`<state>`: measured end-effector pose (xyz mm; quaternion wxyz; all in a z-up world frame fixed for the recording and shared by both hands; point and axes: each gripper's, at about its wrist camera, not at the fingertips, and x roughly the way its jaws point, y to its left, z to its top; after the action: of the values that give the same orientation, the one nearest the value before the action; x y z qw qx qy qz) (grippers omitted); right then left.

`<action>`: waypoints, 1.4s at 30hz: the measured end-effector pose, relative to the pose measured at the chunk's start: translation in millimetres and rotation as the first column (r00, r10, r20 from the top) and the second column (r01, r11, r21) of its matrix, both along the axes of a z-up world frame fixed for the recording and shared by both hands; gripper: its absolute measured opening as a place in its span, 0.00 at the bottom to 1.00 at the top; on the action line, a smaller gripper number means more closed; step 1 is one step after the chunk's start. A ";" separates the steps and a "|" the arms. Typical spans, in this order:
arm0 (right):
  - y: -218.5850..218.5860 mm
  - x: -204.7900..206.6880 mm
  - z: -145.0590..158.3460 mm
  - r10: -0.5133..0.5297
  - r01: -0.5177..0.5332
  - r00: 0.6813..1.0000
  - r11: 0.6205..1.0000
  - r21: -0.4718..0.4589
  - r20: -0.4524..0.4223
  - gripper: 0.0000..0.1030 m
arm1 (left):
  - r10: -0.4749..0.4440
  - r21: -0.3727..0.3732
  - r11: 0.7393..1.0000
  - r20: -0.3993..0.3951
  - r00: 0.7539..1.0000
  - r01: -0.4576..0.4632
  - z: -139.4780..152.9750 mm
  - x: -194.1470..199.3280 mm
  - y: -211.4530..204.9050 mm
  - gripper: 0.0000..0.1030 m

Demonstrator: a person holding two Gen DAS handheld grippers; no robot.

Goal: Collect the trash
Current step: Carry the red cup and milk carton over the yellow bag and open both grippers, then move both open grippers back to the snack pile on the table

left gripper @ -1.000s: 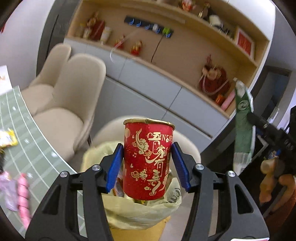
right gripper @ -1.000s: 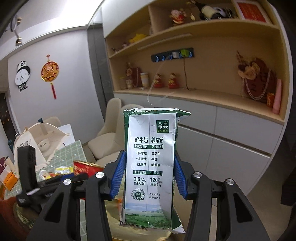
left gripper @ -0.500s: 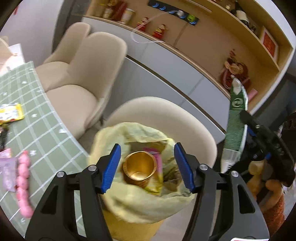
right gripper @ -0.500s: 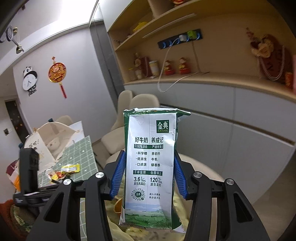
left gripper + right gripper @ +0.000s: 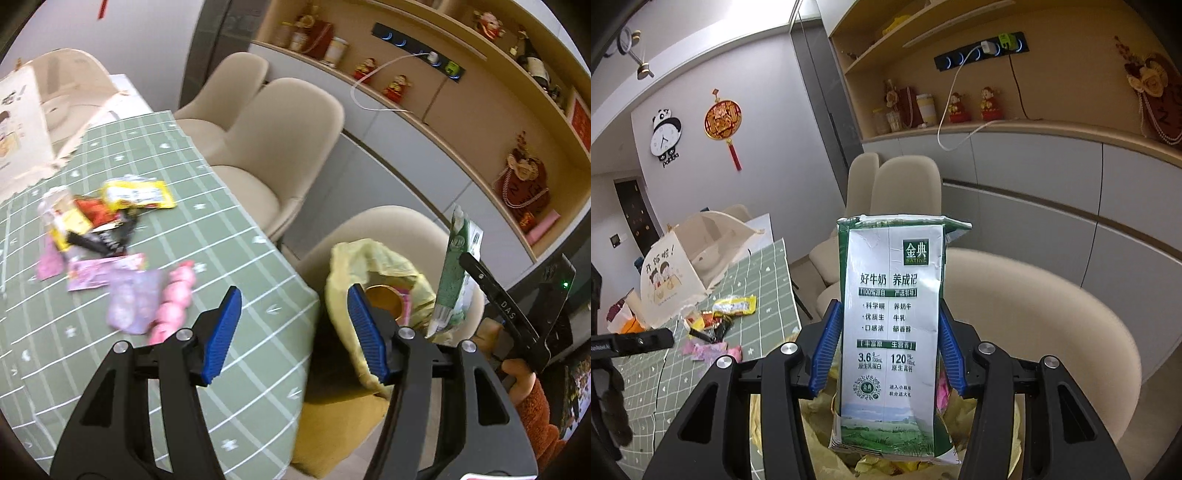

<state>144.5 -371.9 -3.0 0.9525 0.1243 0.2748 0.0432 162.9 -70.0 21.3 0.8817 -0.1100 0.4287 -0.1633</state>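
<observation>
On the green checked tablecloth (image 5: 229, 236), a scatter of wrappers: a yellow packet (image 5: 138, 194), a black one (image 5: 101, 240), pink and purple pieces (image 5: 122, 284). A cream tote bag (image 5: 670, 280) stands at the far end, beige chairs (image 5: 284, 129) line the table's edge, and wooden shelves (image 5: 1015, 122) with figurines run along the wall, a panda clock (image 5: 666, 136) to the side. The left gripper (image 5: 293, 332) hangs with its blue pads spread wide and nothing between them, at the table's edge just beside the yellow-lined trash bin (image 5: 354, 266), a gold-rimmed can (image 5: 382, 301) lying inside. The right gripper (image 5: 886, 347) is clamped on the green-and-white milk carton (image 5: 892, 332), upright, directly over the bin's bag.
</observation>
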 end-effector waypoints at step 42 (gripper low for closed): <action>276.3 30.2 -13.7 0.127 -0.165 0.945 0.981 -0.102 -0.303 0.52 | 0.145 0.051 0.989 -0.134 0.980 -0.139 -92.6 64.2 271.6 0.47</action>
<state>174.7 -95.6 -16.7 0.9009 0.0482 0.4244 0.0771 227.1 201.6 -71.3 0.8616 -0.1331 0.4827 -0.0832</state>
